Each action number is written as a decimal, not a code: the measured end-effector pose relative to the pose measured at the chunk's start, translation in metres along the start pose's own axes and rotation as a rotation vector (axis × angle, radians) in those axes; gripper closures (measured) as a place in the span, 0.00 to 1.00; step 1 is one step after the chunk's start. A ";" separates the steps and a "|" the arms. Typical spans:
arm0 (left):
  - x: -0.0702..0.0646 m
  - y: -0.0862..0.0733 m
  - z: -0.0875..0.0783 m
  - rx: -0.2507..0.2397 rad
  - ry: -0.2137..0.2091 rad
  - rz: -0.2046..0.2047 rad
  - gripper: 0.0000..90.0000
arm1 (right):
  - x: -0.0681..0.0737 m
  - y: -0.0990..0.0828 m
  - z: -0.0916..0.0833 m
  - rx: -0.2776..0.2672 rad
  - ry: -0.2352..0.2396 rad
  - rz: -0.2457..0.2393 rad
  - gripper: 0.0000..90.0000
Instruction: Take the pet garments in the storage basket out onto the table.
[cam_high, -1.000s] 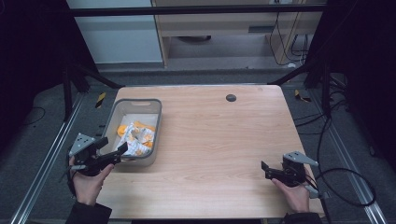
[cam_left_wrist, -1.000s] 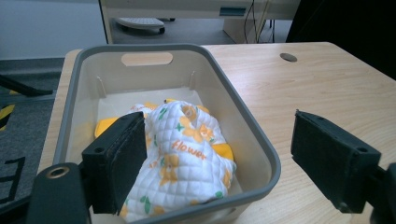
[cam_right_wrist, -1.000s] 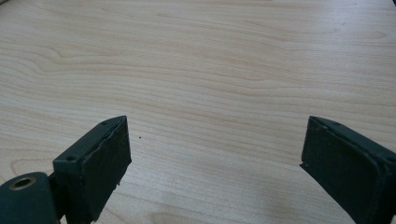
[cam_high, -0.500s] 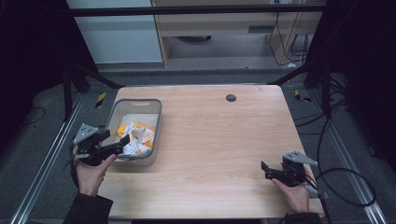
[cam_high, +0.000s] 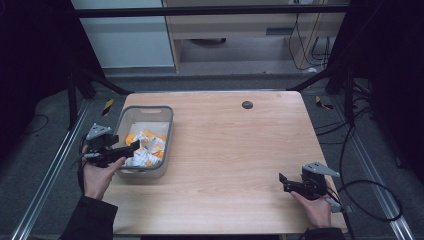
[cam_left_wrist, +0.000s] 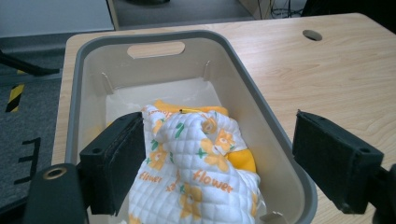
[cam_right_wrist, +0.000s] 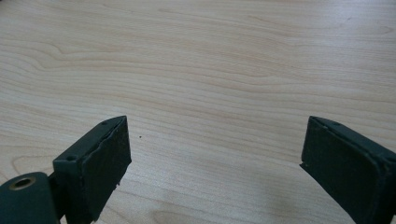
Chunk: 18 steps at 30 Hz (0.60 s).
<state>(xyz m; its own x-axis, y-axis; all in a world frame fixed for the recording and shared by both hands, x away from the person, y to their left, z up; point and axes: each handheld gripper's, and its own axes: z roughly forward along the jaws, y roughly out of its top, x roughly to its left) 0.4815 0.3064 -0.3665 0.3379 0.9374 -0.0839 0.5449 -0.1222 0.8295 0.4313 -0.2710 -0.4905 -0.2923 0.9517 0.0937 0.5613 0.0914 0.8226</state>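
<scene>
A grey plastic bin (cam_high: 167, 120) (cam_left_wrist: 261, 116) stands on the left part of the wooden table (cam_high: 240, 150). Inside it lies a crumpled white quilted cloth (cam_high: 145, 150) (cam_left_wrist: 196, 163) with orange flowers and the word "flower", over a yellow piece. My left gripper (cam_high: 131, 148) (cam_left_wrist: 219, 163) hovers open over the bin's near left corner, its jaws wide apart on either side of the cloth. My right gripper (cam_high: 284, 182) (cam_right_wrist: 215, 163) is held low over bare wood near the table's front right, open with nothing between its jaws.
A dark round hole (cam_high: 247, 104) (cam_left_wrist: 312, 35) sits in the table toward the back. Metal frame rails (cam_high: 45, 175) run along both sides of the table, and cables (cam_high: 370, 200) trail on the floor at the right.
My left gripper has moved right and forward, from beside the bin's left edge to over the bin and the cloth. The right gripper has stayed in place.
</scene>
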 end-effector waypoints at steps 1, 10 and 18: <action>0.001 0.001 0.001 0.010 0.001 0.002 0.19 | 0.000 0.000 0.000 0.001 0.000 0.000 0.09; 0.002 0.006 0.012 0.065 -0.012 -0.003 0.19 | 0.000 0.000 0.001 0.005 0.005 0.002 0.09; 0.003 0.010 0.023 0.138 -0.016 0.011 0.20 | 0.000 0.000 0.001 0.007 0.008 -0.002 0.09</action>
<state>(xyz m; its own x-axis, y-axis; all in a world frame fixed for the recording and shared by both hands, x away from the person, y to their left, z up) 0.5053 0.3007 -0.3711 0.3563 0.9305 -0.0851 0.6411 -0.1772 0.7467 0.4321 -0.2709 -0.4912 -0.3000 0.9491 0.0964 0.5657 0.0956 0.8190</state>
